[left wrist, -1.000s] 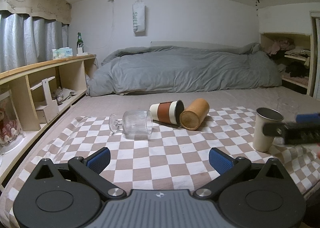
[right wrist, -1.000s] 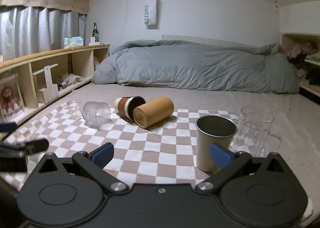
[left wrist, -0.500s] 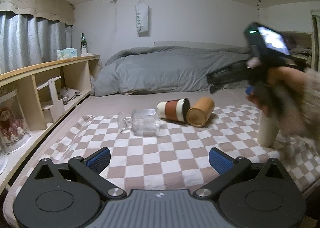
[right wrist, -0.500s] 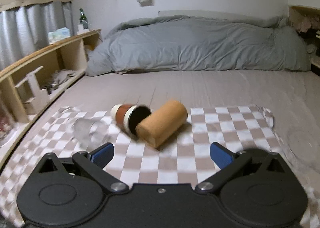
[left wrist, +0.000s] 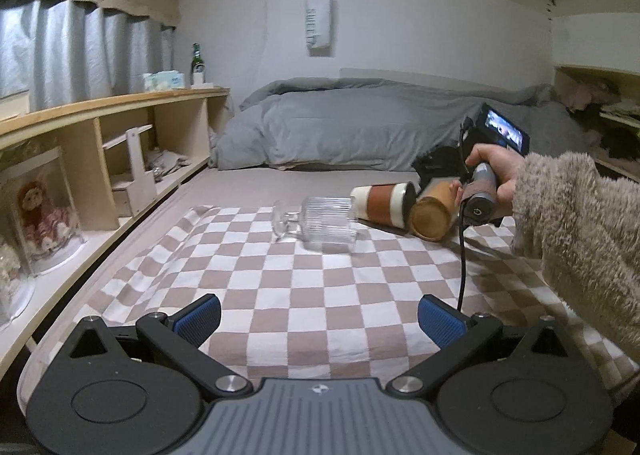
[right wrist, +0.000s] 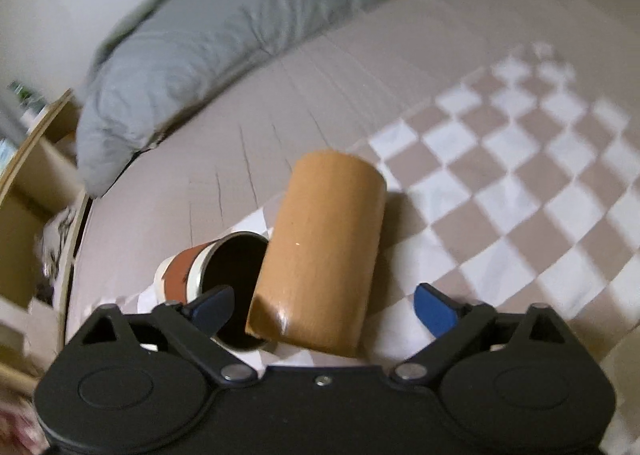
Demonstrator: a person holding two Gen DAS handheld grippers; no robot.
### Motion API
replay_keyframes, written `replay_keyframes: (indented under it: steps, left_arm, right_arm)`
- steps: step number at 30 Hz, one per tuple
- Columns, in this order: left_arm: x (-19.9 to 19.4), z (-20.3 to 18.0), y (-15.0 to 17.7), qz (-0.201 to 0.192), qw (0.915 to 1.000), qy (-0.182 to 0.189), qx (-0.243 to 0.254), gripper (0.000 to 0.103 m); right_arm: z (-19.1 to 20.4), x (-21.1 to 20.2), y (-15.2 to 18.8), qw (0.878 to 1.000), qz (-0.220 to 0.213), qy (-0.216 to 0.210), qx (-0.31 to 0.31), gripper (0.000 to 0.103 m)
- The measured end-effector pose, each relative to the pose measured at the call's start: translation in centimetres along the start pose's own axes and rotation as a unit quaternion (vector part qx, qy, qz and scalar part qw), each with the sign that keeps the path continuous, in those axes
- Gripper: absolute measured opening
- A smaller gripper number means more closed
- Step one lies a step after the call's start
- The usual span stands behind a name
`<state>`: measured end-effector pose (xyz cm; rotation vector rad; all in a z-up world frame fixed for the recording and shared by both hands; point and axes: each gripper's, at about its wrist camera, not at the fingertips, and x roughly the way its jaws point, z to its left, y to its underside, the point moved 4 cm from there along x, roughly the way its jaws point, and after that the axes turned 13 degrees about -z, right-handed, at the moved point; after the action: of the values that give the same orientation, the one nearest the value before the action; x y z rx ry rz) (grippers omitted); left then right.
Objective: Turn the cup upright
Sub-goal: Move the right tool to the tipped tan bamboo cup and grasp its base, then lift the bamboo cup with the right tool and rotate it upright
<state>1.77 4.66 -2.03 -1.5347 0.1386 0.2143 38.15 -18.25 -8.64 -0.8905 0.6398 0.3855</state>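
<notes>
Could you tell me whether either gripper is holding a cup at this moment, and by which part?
Nothing is held: the right gripper is open around the lying orange cup, and the left gripper is open.

Tan cup (right wrist: 324, 251): smooth, faintly glossy, wood-like finish. Banded cup (right wrist: 188, 275): matt cream with rust-brown sleeve. Ribbed glass (left wrist: 328, 221): clear, fluted. Checked cloth (left wrist: 320, 295): soft woven fabric. Duvet (left wrist: 360, 127): grey matt cloth. Shelf (left wrist: 100, 111): pale bare wood. Claw pads (left wrist: 200, 317): blue ribbed plastic.
</notes>
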Motion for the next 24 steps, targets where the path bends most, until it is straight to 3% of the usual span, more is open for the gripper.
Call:
replay_keyframes:
  steps: [4, 7, 15, 20, 24]
  left_arm:
    - [0.0, -0.2, 0.1, 0.005, 1.0000, 0.004, 0.001, 0.103]
    - [0.0, -0.3, 0.0, 0.004, 1.0000, 0.009, 0.000, 0.103]
    - [0.1, -0.6, -0.2, 0.005, 0.9997, 0.017, -0.019, 0.103]
    - [0.3, -0.6, -0.3, 0.013, 0.9991, 0.023, -0.034, 0.103]
    - [0.4, -0.6, -0.7, 0.013, 0.9977, 0.040, -0.053, 0.103]
  right_arm:
    - [0.4, 1.8, 0.0, 0.999, 0.022, 0.013, 0.021, 0.082]
    - [0.5, 2.2, 0.1, 0.998, 0.040, -0.013, 0.036, 0.073]
    - [0.0, -2.1, 1.3, 0.993, 0.094, -0.059, -0.048, 0.072]
    - [-0.2, -5.4, 3.0, 0.981, 0.106, -0.068, -0.150, 0.072]
    - [-1.6, -7.6, 4.0, 0.976, 0.120, -0.074, -0.166, 0.072]
